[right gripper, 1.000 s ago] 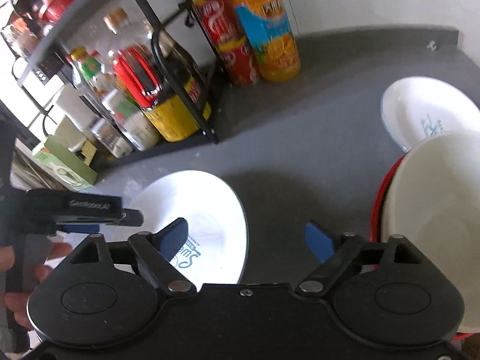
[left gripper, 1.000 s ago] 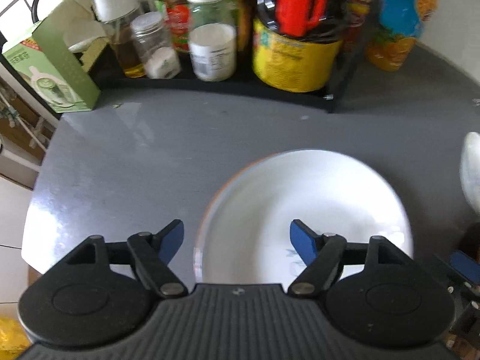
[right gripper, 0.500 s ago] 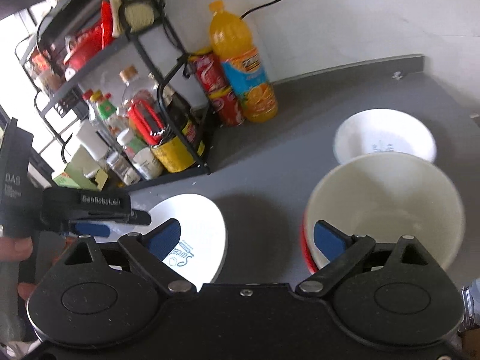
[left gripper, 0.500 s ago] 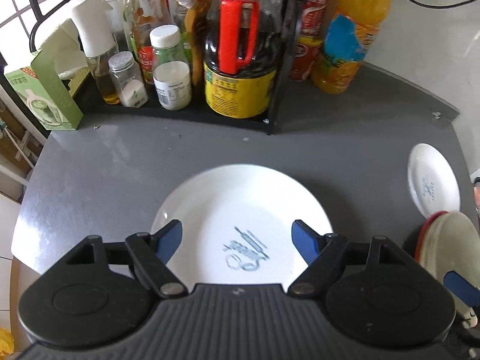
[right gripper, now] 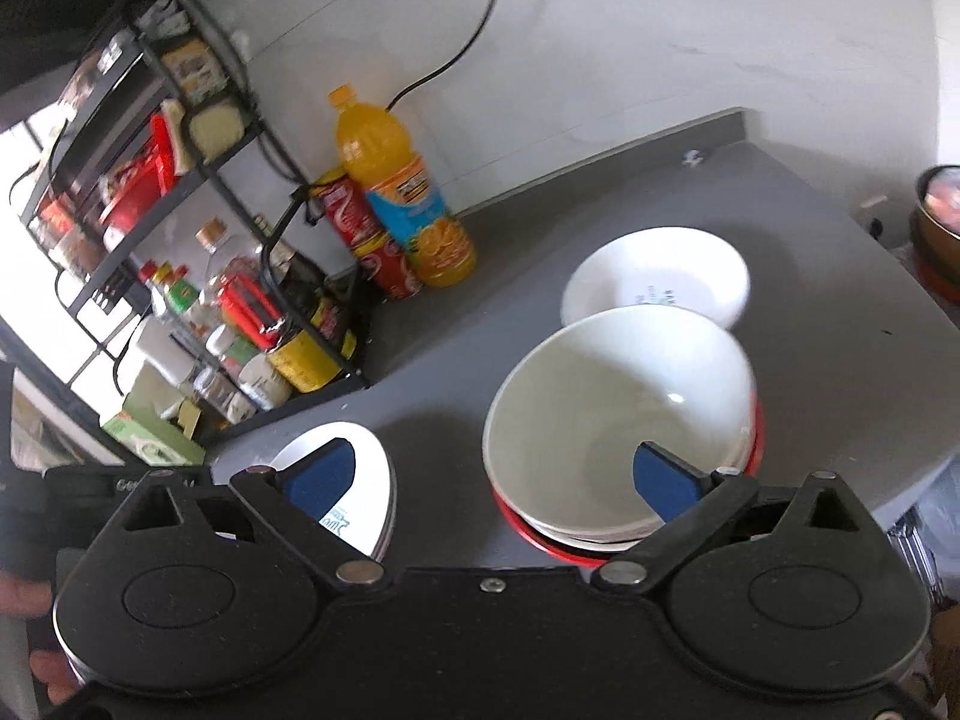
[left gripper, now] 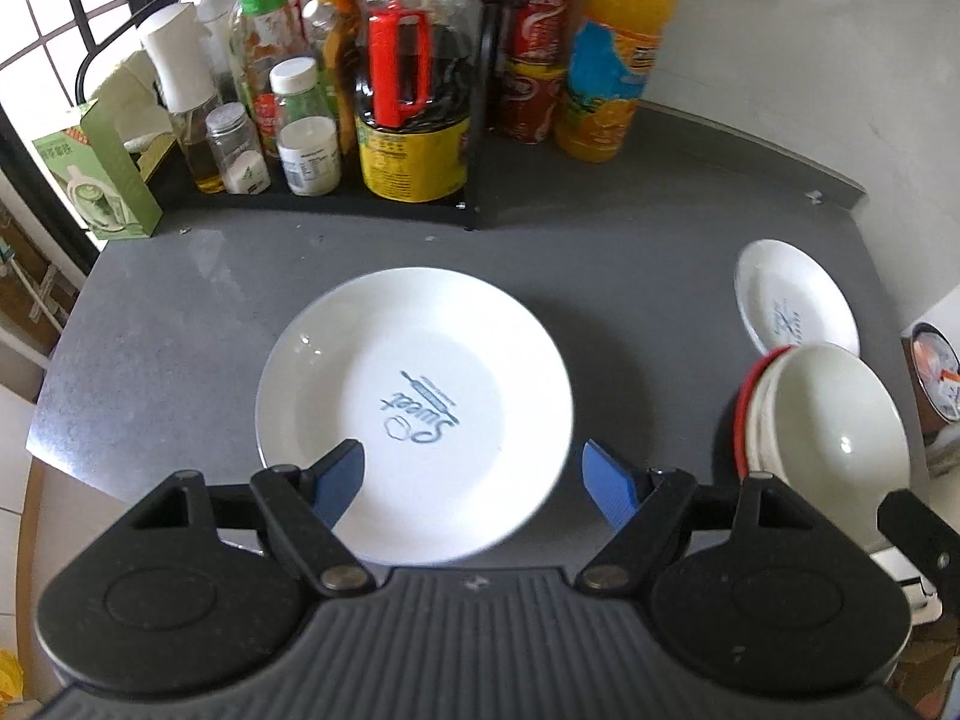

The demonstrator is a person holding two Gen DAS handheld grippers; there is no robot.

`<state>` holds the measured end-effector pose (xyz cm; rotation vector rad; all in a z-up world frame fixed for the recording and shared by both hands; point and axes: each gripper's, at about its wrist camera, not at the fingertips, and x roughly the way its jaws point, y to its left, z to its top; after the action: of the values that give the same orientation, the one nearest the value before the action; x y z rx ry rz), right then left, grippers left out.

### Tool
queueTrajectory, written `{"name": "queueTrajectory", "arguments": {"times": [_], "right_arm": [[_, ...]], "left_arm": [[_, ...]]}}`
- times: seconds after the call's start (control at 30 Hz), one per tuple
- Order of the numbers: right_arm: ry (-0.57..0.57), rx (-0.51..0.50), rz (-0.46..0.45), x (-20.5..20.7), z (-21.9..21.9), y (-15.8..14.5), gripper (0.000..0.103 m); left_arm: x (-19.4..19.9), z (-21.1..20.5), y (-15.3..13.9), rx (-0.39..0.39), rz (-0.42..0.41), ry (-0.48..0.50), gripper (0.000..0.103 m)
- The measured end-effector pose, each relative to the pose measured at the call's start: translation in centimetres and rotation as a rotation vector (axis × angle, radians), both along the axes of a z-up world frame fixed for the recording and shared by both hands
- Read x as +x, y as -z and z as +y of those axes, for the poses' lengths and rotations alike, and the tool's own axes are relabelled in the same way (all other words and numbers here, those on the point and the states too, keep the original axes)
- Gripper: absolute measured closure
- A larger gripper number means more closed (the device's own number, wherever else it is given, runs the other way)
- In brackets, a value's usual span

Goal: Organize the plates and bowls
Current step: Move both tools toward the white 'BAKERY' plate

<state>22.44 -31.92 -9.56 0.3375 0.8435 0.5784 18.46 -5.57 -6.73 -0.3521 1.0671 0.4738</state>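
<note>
Both grippers [left gripper: 471,483] [right gripper: 492,480] farther back from plate [left gripper: 414,408].

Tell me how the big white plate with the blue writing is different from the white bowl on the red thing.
The big white plate with blue writing is wide and shallow; the white bowl is deep with steep sides. The plate lies alone, flat on the grey counter; the bowl sits tilted on top of a stack with a red dish at the bottom. The plate shows "Sweet" inside; the bowl's inside is plain. Both are white, glossy and empty.

The white plate [left gripper: 414,402] on the counter [left gripper: 180,312] is showing the blue word "Sweet", upside down in the left wrist view; the bottle labels are staying too blurred to read.
</note>
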Motion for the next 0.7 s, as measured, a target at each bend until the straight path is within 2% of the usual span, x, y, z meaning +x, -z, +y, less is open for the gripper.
{"name": "queueTrajectory", "arguments": {"times": [0.1,0.27,0.53,0.7], "right_arm": [[0.034,0.013,0.023,0.1,-0.9,-0.1,0.002],[0.069,0.023,0.010,0.3,-1.8,-0.4,0.000],[0.129,0.045,0.021,1.1,-3.8,0.0,0.000],[0.157,-0.008,-0.009,2.1,-4.9,0.0,0.000]], "left_arm": [[-0.1,-0.9,-0.4,-0.009,-0.003,-0.005,0.025],[0.0,-2.1,-1.2,-0.010,-0.018,0.014,0.025],[2.0,-3.7,-1.8,-0.021,-0.035,0.052,0.024],[4.4,-4.5,-1.6,-0.024,-0.035,0.083,0.025]]}}
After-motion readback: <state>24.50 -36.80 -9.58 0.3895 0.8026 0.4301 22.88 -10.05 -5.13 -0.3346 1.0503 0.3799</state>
